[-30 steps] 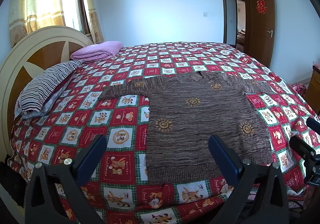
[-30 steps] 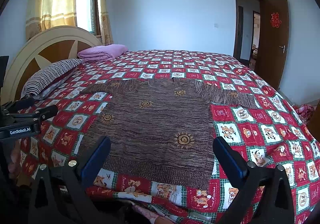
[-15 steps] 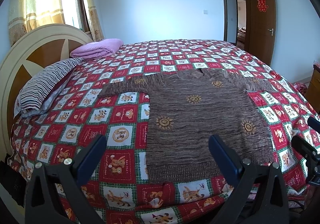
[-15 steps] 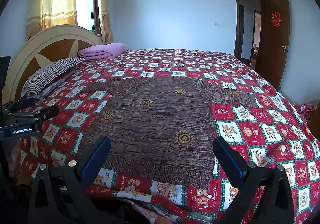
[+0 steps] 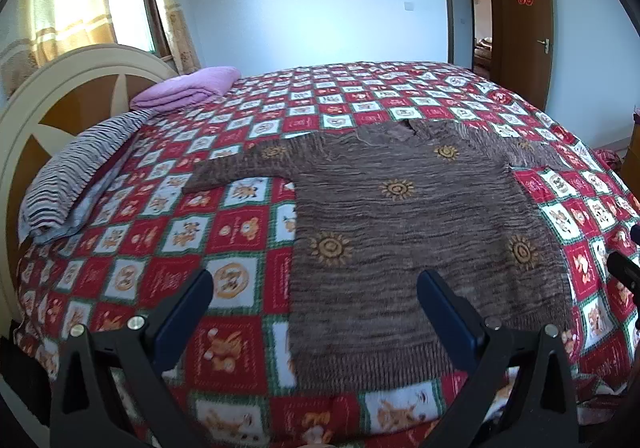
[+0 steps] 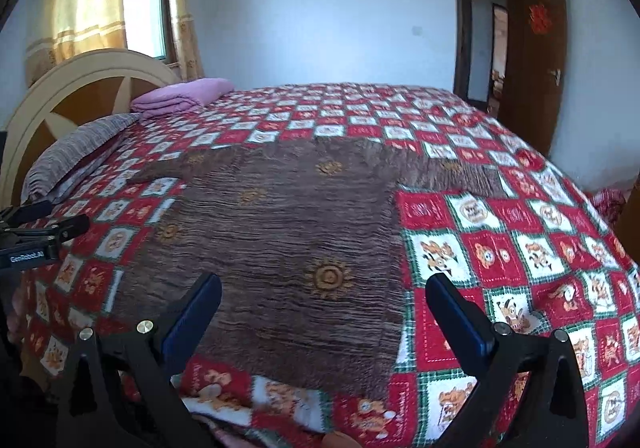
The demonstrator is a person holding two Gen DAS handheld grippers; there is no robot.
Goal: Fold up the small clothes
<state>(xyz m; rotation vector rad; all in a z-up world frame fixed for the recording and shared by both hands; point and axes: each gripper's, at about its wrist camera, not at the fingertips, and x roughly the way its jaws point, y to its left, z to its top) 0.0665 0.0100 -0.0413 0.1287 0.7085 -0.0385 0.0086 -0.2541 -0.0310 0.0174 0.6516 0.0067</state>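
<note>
A brown knitted sweater [image 5: 408, 232] with yellow sun motifs lies flat on the bed, sleeves spread to both sides, hem toward me. It also shows in the right wrist view [image 6: 288, 232]. My left gripper [image 5: 314, 290] is open and empty, above the bed near the hem's left part. My right gripper [image 6: 322, 298] is open and empty, above the hem's right part. The left gripper's body shows at the left edge of the right wrist view [image 6: 36, 240].
The bed has a red, white and green checked quilt [image 5: 192, 232]. A striped pillow [image 5: 76, 176] and a folded pink blanket [image 5: 188, 88] lie by the round headboard [image 5: 44, 104] at left. A brown door [image 5: 524, 24] stands open at back right.
Both grippers have moved forward and lower toward the sweater's hem; the sweater looks larger and nearer. Both stay open. The sweater has not moved.
</note>
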